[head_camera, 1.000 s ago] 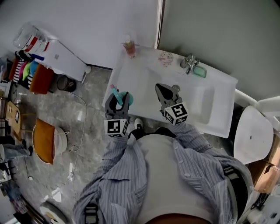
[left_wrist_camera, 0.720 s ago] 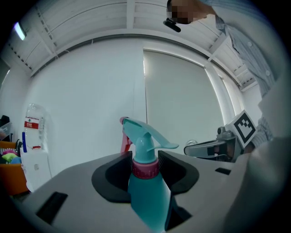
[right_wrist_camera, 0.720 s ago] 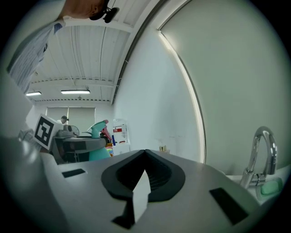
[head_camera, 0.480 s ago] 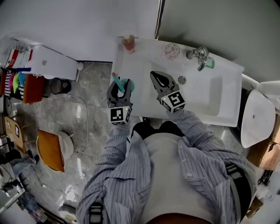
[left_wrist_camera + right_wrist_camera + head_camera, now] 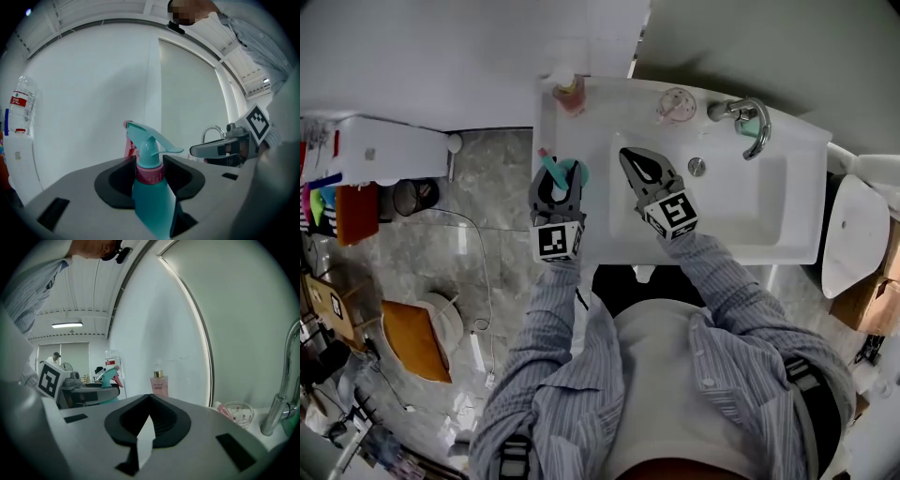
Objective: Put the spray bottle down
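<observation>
Between the left tongs (image 5: 150, 176) stands the spray bottle (image 5: 151, 187), pinched at the body just under its pink collar. Its long axis is upright and the nozzle points left of the tongs. From the head view the left tongs (image 5: 558, 183) and bottle (image 5: 567, 173) are over the worktop (image 5: 581, 131) ledge, so the set-down spot is probably straight below. The bottle's base is hidden, so contact is unclear. Right tongs (image 5: 639, 169) are pressed together, empty, over the basin (image 5: 750, 206) beside it.
</observation>
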The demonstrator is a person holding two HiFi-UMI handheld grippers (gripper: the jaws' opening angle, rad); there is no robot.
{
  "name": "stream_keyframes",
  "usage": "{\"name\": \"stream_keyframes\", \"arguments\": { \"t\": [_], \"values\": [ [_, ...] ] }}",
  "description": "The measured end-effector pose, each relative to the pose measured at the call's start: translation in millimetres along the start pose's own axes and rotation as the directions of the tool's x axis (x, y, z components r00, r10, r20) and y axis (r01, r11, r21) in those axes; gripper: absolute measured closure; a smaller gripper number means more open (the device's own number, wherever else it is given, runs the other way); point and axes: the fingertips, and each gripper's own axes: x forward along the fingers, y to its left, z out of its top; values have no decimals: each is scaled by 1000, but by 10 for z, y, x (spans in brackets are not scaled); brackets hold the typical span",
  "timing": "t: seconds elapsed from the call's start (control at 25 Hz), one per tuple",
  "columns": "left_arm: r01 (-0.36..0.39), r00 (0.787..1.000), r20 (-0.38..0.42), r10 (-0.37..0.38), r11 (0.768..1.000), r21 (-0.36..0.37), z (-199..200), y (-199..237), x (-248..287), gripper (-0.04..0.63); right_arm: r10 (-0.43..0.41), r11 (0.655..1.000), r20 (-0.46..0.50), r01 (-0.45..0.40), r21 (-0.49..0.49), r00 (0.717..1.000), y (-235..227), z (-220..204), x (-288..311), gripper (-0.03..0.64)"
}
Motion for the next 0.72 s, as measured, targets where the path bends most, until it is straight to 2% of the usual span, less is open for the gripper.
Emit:
{"name": "stream_keyframes", "arguments": {
  "t": [0.2, 0.4, 0.64, 0.72],
  "values": [
    [23, 999, -34, -22, 999, 41, -319, 83, 166, 423, -19, 1000, -46, 19, 8, 999, -33, -168, 45, 601],
    [34, 998, -52, -33, 999, 15, -474, 97, 211, 423, -23, 1000, -77, 24, 6, 997, -22, -276, 48, 601],
    [60, 998, -1, -60, 998, 18, -436, 9, 222, 430, -27, 1000, -81, 27, 6, 996, -5, -311, 31, 601],
    [67, 998, -6, -67, 997, 31, -452, -22, 223, 430, -27, 1000, -83, 27, 0, 996, 1, -319, 15, 601]
  ]
}}
